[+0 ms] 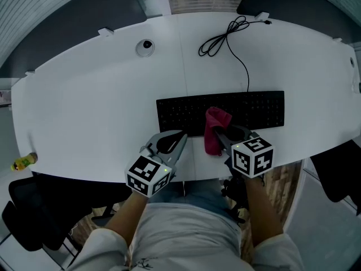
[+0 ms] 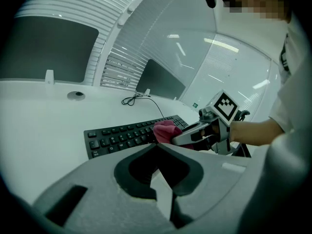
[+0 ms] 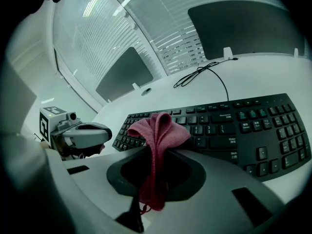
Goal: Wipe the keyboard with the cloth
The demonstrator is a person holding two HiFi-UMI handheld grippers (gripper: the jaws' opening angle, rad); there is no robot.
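White curved desk [image 1: 84, 106] in a dim office, seen from above. Near its front edge lies a black keyboard [image 1: 254, 109], and a pink cloth [image 1: 214, 130] is bunched over the keyboard's front rim, around the middle keys. Right gripper [image 1: 227, 135] is clenched on the cloth: its own view shows the fabric pinched between the jaws, a fold rising above them and a tail hanging below. Left gripper [image 1: 181, 135] hovers just beside it, over the desk before the keyboard's left half, jaws pressed together with nothing between them. Judging by this, the wipe is starting or in mid-pass; whether the cloth presses on the keys cannot be told. Next move likely calls for lowering the bunched fabric onto the keys and dragging it along the rows, perhaps with the left gripper steadying the keyboard, which may slide. Further out, the keyboard's cable [image 1: 225, 35] loops toward the far edge, well apart from the cloth, and a round cap [image 1: 145, 47] sits in the desk. Nothing blocks the path across the keys
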